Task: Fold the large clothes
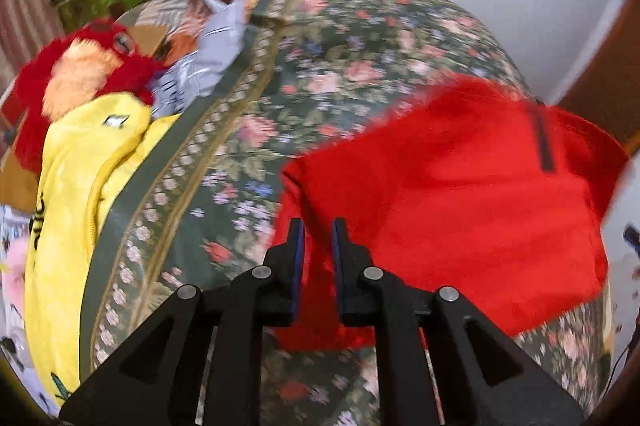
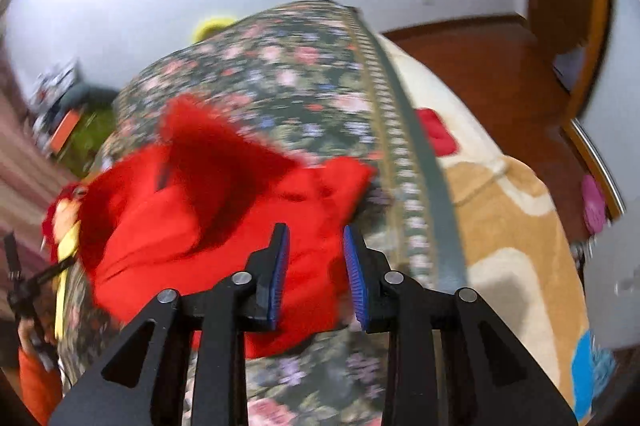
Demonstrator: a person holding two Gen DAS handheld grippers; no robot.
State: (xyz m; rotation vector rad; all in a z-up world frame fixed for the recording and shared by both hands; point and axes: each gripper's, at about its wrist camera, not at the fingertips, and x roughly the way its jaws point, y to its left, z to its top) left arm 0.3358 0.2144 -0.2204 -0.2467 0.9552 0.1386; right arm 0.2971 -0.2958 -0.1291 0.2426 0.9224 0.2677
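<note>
A large red garment lies bunched and partly lifted on the floral bed cover, blurred by motion, with a dark stripe near its far edge. My left gripper hangs over its near left corner; the jaws stand a narrow gap apart, red cloth shows through that gap, and the pads do not press on it. In the right wrist view the red garment spreads left of centre on the bed cover. My right gripper is open above its near right edge, holding nothing.
A yellow garment, a red plush toy and grey-white clothes lie along the bed's left side. A beige patterned blanket covers the right side, beside wooden floor. An orange sleeve shows at lower left.
</note>
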